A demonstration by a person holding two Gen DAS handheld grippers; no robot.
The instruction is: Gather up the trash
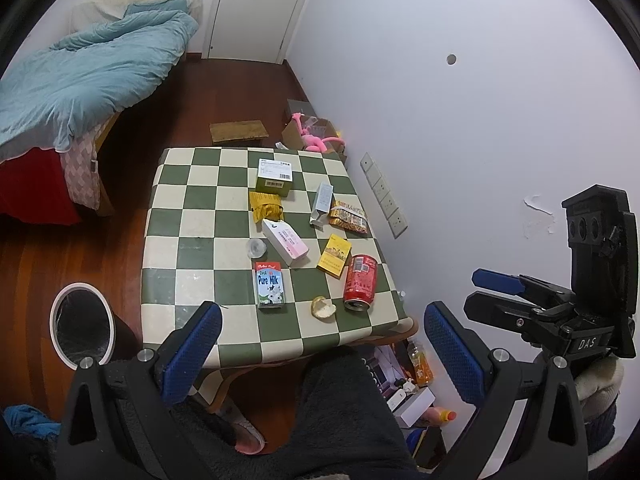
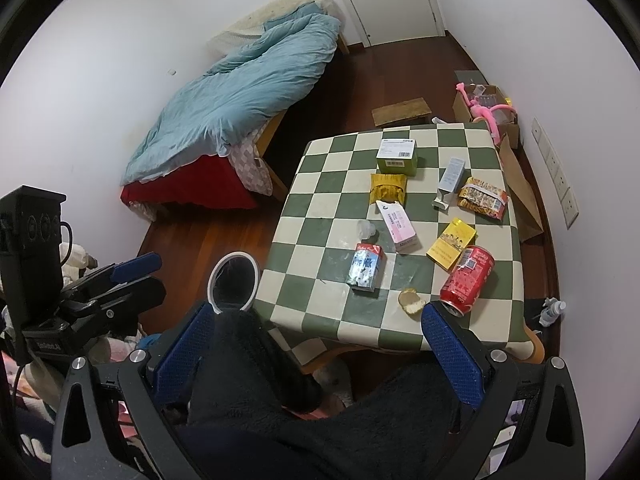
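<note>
Here both tongs, left (image 1: 320, 356) and right (image 2: 320, 356), hang spread, empty, before the counter (image 1: 192, 216). Trash lies scattered there: dented red can (image 1: 360, 282), milk carton (image 1: 270, 285), boxes beyond. The floor bin (image 1: 82, 326) looks black-lined, contents unclear.

The milk carton (image 1: 269, 285) on the bench (image 1: 188, 200) reads "Pure Milk", with "DHA" above it; in the right wrist view the same carton (image 2: 366, 267) shows only "Milk" clearly. At about three o'clock in the left wrist view, the black body of the other tongs (image 1: 496, 286) carries the white letters "DAS". Printing on the red can (image 1: 359, 282), the yellow pack (image 1: 334, 255) and the labelled green box (image 1: 274, 176) is too small to read.
</note>
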